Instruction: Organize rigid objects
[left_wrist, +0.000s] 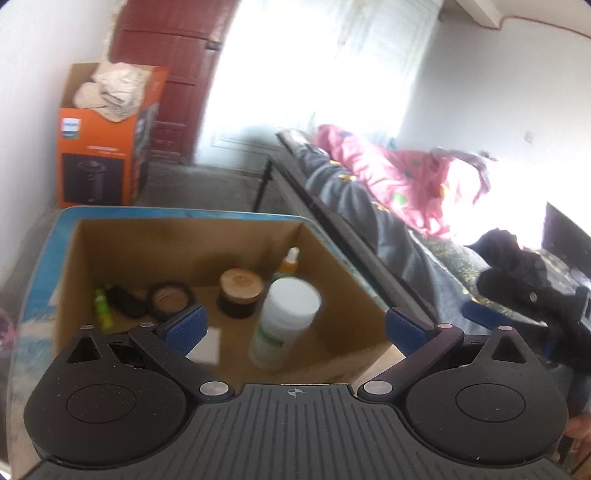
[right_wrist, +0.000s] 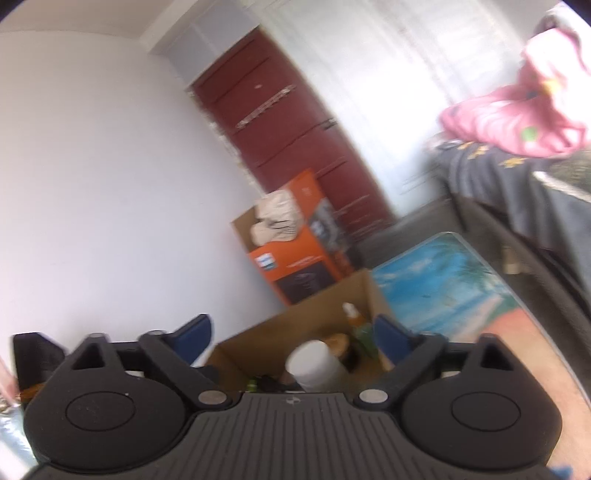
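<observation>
Now, step in hand: we judge we are between placements, with both claws hovering above the open brown cardboard box (left_wrist: 207, 254).
Left claw (left_wrist: 293, 325): jaws spread wide, gripping nothing.
Right claw (right_wrist: 293, 338): likewise wide apart and empty.
Task's things: inside the box lie a tilted white-capped plastic bottle (left_wrist: 282, 321), a dark jar with a wooden lid (left_wrist: 240, 297), a round compact (left_wrist: 170, 300) and a small orange dropper bottle (left_wrist: 290, 263).
Next move: probably we turn from the box to find another loose item on the blue-printed surface (right_wrist: 439, 284).
</observation>
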